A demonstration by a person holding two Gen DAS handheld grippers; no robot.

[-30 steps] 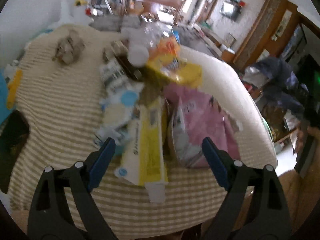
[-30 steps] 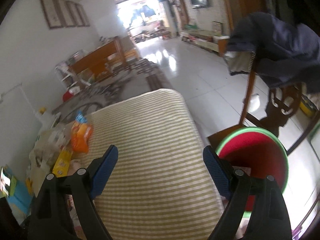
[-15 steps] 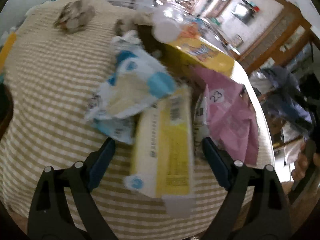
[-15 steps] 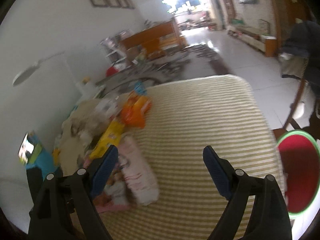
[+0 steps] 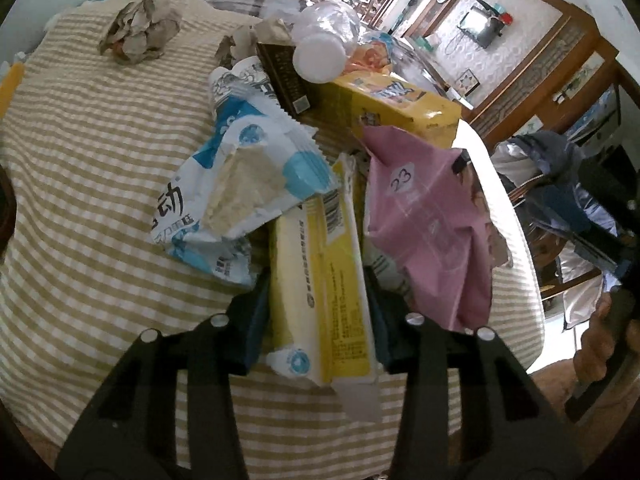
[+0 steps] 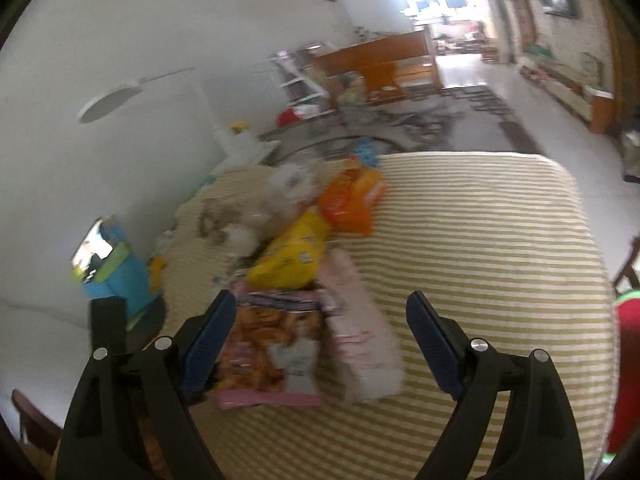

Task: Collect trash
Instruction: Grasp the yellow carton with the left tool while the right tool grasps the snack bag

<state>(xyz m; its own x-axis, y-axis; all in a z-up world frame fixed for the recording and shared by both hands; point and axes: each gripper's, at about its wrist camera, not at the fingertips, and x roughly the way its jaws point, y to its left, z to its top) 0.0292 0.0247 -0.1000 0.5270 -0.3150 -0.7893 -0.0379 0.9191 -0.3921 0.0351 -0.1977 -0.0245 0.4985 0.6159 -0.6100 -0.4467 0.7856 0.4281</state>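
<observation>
I am squeezing my left gripper [image 5: 318, 312] onto the yellow box [image 5: 320, 288]; its jaws have just been closing on the box's near end, and its long side is pointing away toward the far trash pile. My right gripper [image 6: 318, 340] is hanging wide apart and empty, near the pink bag [image 6: 276, 344].

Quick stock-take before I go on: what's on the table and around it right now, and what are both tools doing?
Yellow box: 1, yellow and white, near edge of the pile, between the left tool's pads.
Pink bag: 1, pink, right of the yellow box.
Blue wrapper: 1, blue and white, left of the box, overlapping its far end.
Yellow packet: 1, yellow, behind the pink bag.
Orange bag: 1, orange, far end of the pile.
Bottle: 1, clear, white cap, atop the pile.
Crumpled paper: 1, brown, far left, apart.
Tablecloth: 1, striped beige.
Bin: 1, red, green rim, right of table.
Left tool: just closed on the yellow box.
Right tool: open, empty.
</observation>
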